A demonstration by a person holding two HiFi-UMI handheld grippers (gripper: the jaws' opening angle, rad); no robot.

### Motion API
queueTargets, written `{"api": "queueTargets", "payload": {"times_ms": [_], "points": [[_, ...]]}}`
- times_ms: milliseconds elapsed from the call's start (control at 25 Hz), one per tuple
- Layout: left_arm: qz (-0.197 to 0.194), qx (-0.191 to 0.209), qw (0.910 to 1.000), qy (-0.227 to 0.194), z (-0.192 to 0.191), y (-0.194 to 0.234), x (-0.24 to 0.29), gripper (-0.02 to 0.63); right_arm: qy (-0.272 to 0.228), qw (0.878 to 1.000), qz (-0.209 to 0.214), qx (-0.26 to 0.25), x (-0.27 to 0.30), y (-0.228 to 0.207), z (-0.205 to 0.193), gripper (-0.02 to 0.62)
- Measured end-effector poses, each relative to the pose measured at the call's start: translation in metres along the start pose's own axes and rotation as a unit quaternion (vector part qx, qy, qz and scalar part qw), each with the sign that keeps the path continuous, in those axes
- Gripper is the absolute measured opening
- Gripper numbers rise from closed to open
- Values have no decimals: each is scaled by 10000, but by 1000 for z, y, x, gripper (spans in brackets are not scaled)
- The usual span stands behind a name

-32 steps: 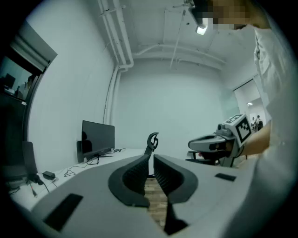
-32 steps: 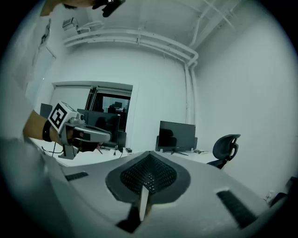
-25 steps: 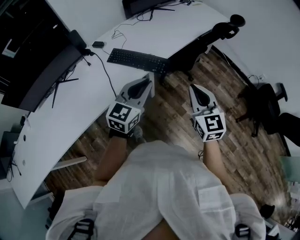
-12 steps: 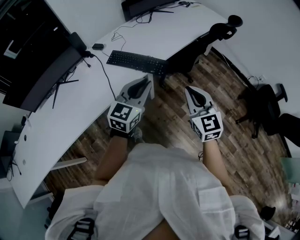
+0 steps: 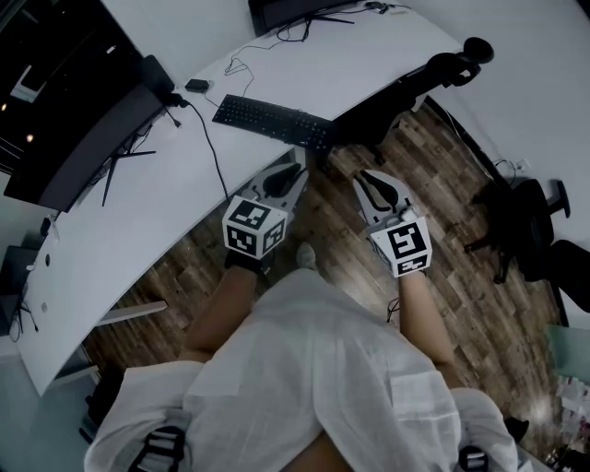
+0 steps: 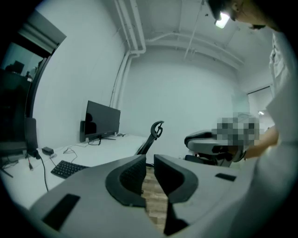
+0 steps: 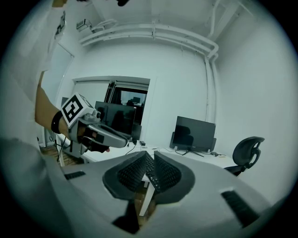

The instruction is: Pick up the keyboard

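A person in a white shirt [image 5: 313, 369] holds two grippers level over the wooden floor [image 5: 341, 244], short of a curved white desk [image 5: 175, 198]. The left gripper [image 5: 298, 171] has its jaws drawn together to a narrow slit with nothing between them; the right gripper [image 5: 359, 175], just beside it, is closed the same way and also empty. The black keyboard [image 5: 274, 122] lies flat on the desk, ahead of both grippers and slightly to the left of the left one, near the desk's front edge and untouched. A black cable [image 5: 210, 147] runs across the desk left of the left gripper. A dark monitor [image 5: 288, 11] stands beyond the keyboard, at the far side of the desk. A black office chair [image 5: 419, 83] is pushed in ahead of the right gripper, to its right.
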State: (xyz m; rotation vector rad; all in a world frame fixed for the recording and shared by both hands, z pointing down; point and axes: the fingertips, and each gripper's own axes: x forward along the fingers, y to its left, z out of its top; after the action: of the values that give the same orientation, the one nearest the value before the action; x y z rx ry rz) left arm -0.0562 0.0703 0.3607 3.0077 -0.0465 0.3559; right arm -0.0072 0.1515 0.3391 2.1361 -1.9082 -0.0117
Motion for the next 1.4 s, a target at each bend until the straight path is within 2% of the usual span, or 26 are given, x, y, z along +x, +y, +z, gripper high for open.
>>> {"api": "queueTargets", "payload": {"times_ms": [200, 440, 720, 840, 1000, 1160, 1240, 1320, 1400], "points": [[-7, -577, 9981, 237, -16, 31, 47, 34, 52, 9995, 180, -259, 52, -29, -4, 54], [-45, -953, 9951, 256, -8, 66, 108, 32, 56, 9989, 425, -196, 118, -75, -8, 60], [-189, -2163, 9761, -130, 0, 117, 145, 32, 47, 9956, 872, -326, 195, -102, -11, 60], [-55, -2744, 9611, -325, -8, 134, 157, 32, 50, 9914, 1253, -381, 224, -104, -14, 61], [288, -3323, 9418, -414, -31, 151, 170, 34, 59, 9812, 1875, -444, 261, -106, -20, 63], [823, -4162, 9027, -712, -62, 164, 177, 34, 126, 9634, 2633, -493, 286, -100, -28, 63], [998, -4397, 8894, -753, -78, 163, 182, 41, 157, 9528, 2975, -580, 293, -96, -33, 63], [1136, -4576, 8793, -670, -98, 160, 190, 132, 190, 9429, 3255, -679, 296, -94, -39, 63], [1280, -4843, 8633, -616, -120, 157, 196, 155, 227, 9340, 3480, -773, 299, -91, -45, 63]]}}
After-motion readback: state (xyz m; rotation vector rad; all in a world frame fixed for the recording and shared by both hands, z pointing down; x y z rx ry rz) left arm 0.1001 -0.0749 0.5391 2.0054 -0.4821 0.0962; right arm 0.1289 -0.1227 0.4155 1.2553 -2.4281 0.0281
